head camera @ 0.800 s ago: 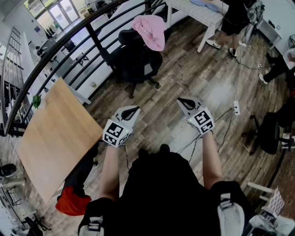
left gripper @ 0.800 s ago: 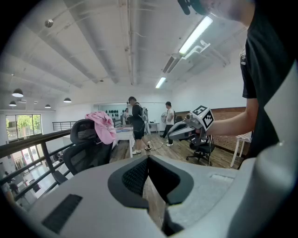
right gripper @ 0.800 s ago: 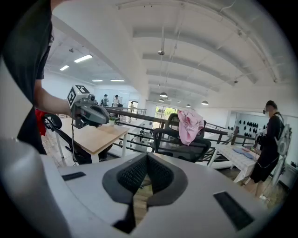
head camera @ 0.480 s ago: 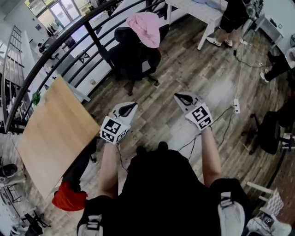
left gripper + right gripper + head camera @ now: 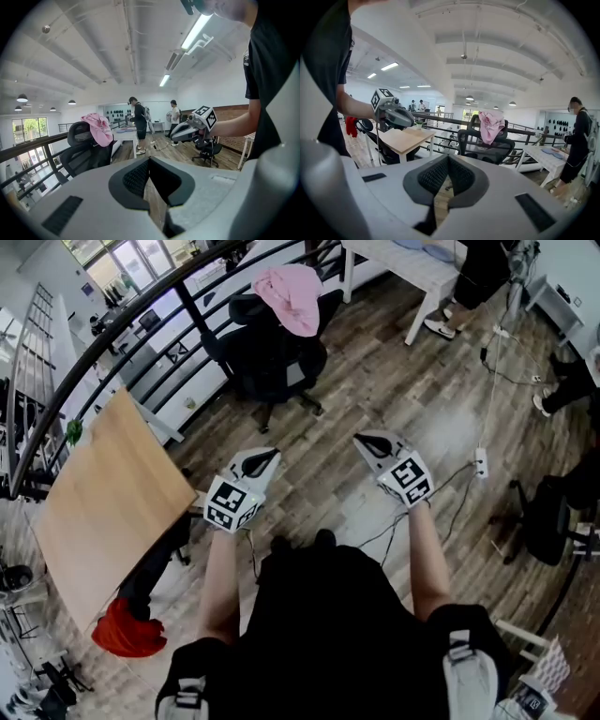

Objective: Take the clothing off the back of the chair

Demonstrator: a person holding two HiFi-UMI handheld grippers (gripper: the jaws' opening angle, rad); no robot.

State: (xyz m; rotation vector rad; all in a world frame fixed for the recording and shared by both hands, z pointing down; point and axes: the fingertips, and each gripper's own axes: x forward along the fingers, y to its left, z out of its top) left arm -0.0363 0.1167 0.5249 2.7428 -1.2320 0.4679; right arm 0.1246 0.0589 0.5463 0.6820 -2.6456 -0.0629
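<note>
As clothing [image 5: 292, 296] hangs down the chair [image 5: 272, 354], left gripper [image 5: 270, 456] and right gripper [image 5: 364, 440] fingers press together.

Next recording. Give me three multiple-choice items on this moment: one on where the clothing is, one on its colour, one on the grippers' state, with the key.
1. Where is the garment?
A. in a basket
B. draped over the back of the black chair
C. on a bed

2. What colour is it?
A. blue
B. green
C. pink

3. How are the left gripper and right gripper?
A. both shut, empty
B. both wide open
C. both clamped on the garment

Key: B, it hangs over the backrest; C, pink in every view; A, each gripper view shows jaws together, nothing between.
</note>
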